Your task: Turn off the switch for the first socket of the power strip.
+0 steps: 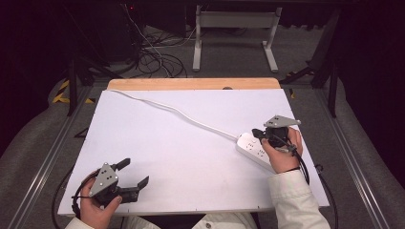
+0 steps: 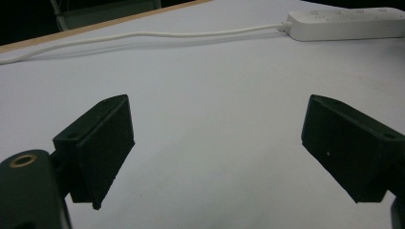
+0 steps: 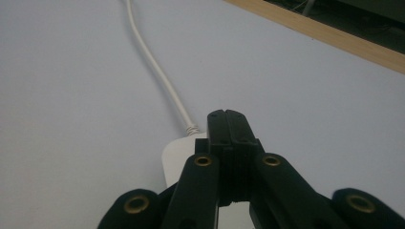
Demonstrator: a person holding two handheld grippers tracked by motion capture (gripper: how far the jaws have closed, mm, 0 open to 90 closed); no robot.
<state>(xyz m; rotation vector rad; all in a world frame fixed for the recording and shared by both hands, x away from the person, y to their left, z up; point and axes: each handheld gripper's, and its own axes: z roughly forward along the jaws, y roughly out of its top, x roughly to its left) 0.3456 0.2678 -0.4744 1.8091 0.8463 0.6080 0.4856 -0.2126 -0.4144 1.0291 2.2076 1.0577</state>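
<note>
A white table [image 1: 191, 157] with a wooden strip along its far edge carries a white power strip [image 1: 253, 149] on its right side, lying at a slant with its near end hidden under the person's right hand [image 1: 282, 155]. A white cord [image 1: 181, 113] leaves the strip's far-left end and runs across the table to the far-left corner.

The right gripper [image 1: 260, 133] sits directly over the power strip; in the right gripper view its jaws are pressed together with nothing between them, and the strip's cord end [image 3: 179, 157] shows just beyond and below them. Whether the tips touch the strip cannot be told.

The left gripper [image 1: 133, 172] rests at the near-left corner of the table, held in the left hand [image 1: 98, 207], well apart from the strip. Its jaws stand wide apart over bare table surface, holding nothing, and in the left gripper view the power strip [image 2: 346, 24] lies far off at the top right.
</note>
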